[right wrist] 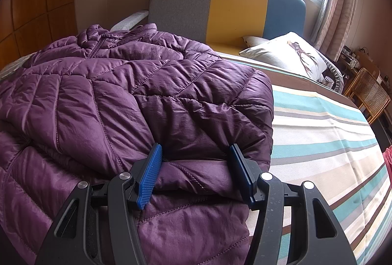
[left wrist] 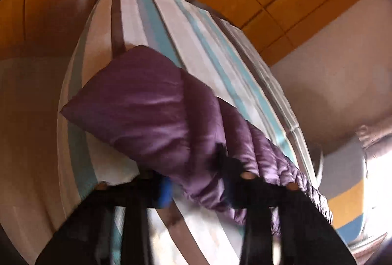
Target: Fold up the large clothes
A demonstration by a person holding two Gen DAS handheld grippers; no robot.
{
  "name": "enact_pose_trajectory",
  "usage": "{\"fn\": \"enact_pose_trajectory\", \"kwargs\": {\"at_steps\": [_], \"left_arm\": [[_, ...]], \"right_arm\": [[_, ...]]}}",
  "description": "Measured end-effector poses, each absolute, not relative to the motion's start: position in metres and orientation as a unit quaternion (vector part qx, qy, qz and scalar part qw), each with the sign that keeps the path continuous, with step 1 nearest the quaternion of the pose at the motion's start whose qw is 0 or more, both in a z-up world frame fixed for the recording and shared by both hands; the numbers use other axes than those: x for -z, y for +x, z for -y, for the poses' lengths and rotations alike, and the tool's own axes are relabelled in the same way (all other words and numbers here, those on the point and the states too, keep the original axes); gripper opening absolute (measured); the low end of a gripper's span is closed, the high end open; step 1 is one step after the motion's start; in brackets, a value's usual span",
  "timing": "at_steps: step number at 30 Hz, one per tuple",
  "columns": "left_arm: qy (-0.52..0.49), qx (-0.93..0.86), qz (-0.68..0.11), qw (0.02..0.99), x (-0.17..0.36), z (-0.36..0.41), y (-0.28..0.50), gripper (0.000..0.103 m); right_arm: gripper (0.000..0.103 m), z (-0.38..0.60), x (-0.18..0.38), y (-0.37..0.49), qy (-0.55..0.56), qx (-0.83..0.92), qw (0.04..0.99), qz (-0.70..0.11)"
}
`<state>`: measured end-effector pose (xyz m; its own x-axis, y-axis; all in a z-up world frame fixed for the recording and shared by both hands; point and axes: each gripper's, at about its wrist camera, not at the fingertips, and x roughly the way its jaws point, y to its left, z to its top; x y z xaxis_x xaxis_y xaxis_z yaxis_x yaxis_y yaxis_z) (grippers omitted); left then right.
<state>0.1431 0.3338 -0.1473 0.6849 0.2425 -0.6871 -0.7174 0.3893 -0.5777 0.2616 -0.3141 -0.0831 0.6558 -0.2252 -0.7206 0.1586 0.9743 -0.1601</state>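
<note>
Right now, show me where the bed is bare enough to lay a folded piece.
The striped sheet lies bare to the right of the purple jacket, between its edge and the bed's right side, up to the pillow. The left is crowded: the jacket covers it, with the right gripper open around a fold. In the blurred left view, the left gripper meets the jacket.

No readable text, labels, brands or numbers in either view. Only graphic is a deer-head print on the white pillow (right wrist: 291, 54), no lettering with it. Left wrist view is motion-blurred, so any fine print there can't be made out.
</note>
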Motion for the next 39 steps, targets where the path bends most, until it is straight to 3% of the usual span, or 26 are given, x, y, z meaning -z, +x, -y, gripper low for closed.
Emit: {"fn": "enact_pose_trajectory", "kwargs": {"at_steps": [4, 22, 34, 39], "left_arm": [[-0.421, -0.310, -0.261, 0.811, 0.138, -0.323, 0.146, 0.010], [-0.229, -0.158, -0.205, 0.938, 0.023, -0.180, 0.190, 0.010], [-0.126, -0.022, -0.271, 0.954, 0.020, -0.050, 0.213, 0.010], [-0.097, 0.012, -0.284, 0.954, 0.023, -0.017, 0.221, 0.010]], "right_arm": [[0.057, 0.313, 0.083, 0.262, -0.043, 0.107, 0.909, -0.401], [0.057, 0.321, 0.074, 0.251, -0.033, 0.124, 0.921, -0.368], [0.057, 0.324, 0.072, 0.257, -0.008, 0.099, 0.921, -0.377], [0.062, 0.333, 0.063, 0.242, 0.035, 0.094, 0.922, -0.373]]}}
